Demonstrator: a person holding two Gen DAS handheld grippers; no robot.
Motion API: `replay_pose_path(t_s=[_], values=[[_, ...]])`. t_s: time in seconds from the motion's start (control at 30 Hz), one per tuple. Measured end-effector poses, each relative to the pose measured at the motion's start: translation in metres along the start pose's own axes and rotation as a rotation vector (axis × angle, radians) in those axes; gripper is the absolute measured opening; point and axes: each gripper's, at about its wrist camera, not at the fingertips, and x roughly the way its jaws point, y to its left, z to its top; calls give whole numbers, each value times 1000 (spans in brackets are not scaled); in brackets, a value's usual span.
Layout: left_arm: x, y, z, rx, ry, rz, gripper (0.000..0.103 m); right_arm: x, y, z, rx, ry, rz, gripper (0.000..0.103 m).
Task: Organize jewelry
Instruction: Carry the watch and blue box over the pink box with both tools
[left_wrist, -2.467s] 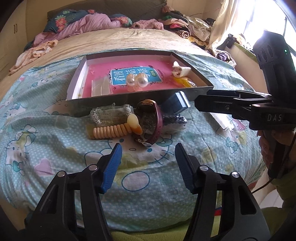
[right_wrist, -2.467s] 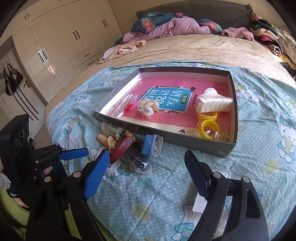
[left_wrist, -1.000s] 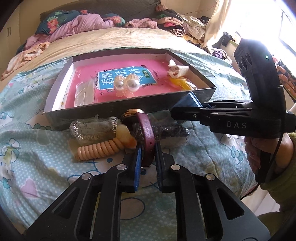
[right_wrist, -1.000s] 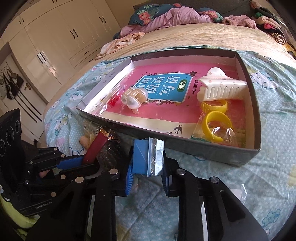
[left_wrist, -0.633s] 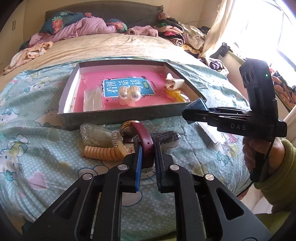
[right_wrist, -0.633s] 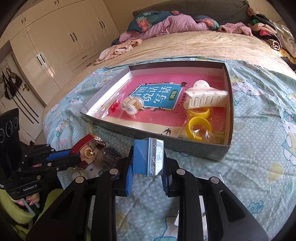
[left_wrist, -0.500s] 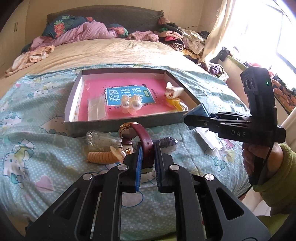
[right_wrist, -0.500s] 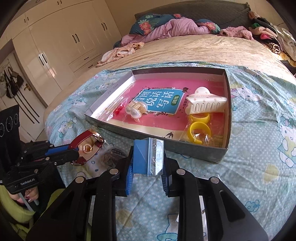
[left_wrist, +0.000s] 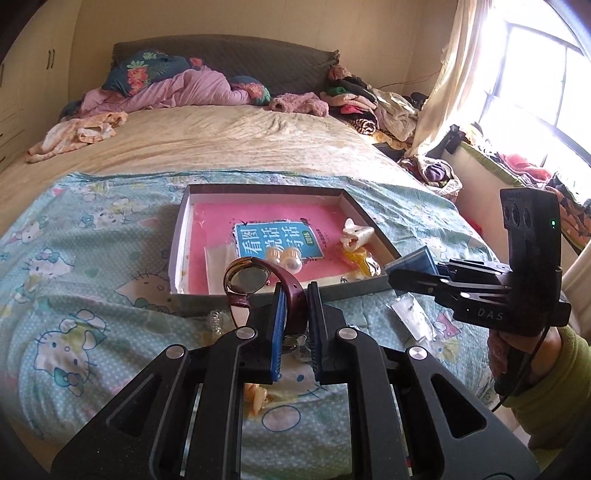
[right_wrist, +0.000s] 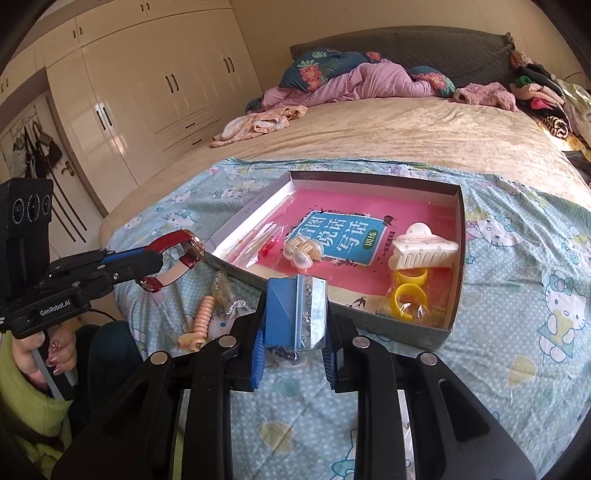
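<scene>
Two claws are loaded: the left claw (left_wrist: 295, 314) clamped on the watch (left_wrist: 255, 282) strap, the right claw (right_wrist: 293, 325) on the blue packet (right_wrist: 295, 314), both at frame centre; carry each clear over the tray (right_wrist: 456, 258) wall before releasing.

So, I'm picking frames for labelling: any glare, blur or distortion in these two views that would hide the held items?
Left wrist view: the window is blown out at the right, and fisheye bending curves the bed; the watch in the left gripper stays sharp. Right wrist view: even light, edges vignetted dark, the blue packet in the right gripper is crisp with a little shine on its plastic.
</scene>
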Motion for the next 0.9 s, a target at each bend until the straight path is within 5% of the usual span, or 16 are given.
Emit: replay_pose_path(t_s=[0.9], values=[[37, 53, 38, -71, 9, 77, 6, 42, 6, 32, -56, -6, 27, 24]])
